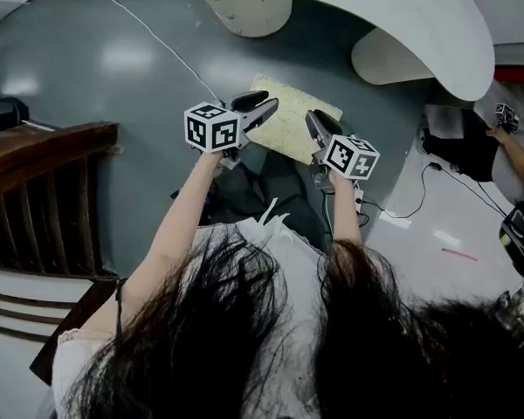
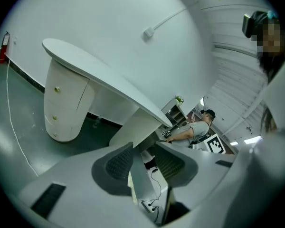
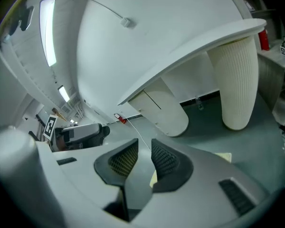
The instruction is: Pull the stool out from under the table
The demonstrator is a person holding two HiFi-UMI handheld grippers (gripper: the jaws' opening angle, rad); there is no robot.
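The stool (image 1: 290, 127), with a pale yellow seat, stands on the grey floor just in front of the white table (image 1: 402, 7). My left gripper (image 1: 266, 107) is at the seat's left near edge. In the left gripper view the grey seat edge (image 2: 141, 184) lies between the jaws of the left gripper (image 2: 143, 160). It touches the left pad (image 2: 118, 163), and a gap shows at the other pad. My right gripper (image 1: 314, 122) is at the seat's right near edge. In the right gripper view the seat edge (image 3: 137, 184) fills the gap of the right gripper (image 3: 143, 158), which is shut on it.
White table pedestals (image 1: 249, 11) stand behind the stool. A dark wooden rail (image 1: 44, 190) is at the left. A white cable (image 1: 148, 33) runs across the floor, and a power strip (image 1: 362, 203) lies at the right. A person's arm (image 1: 515, 155) shows at the far right.
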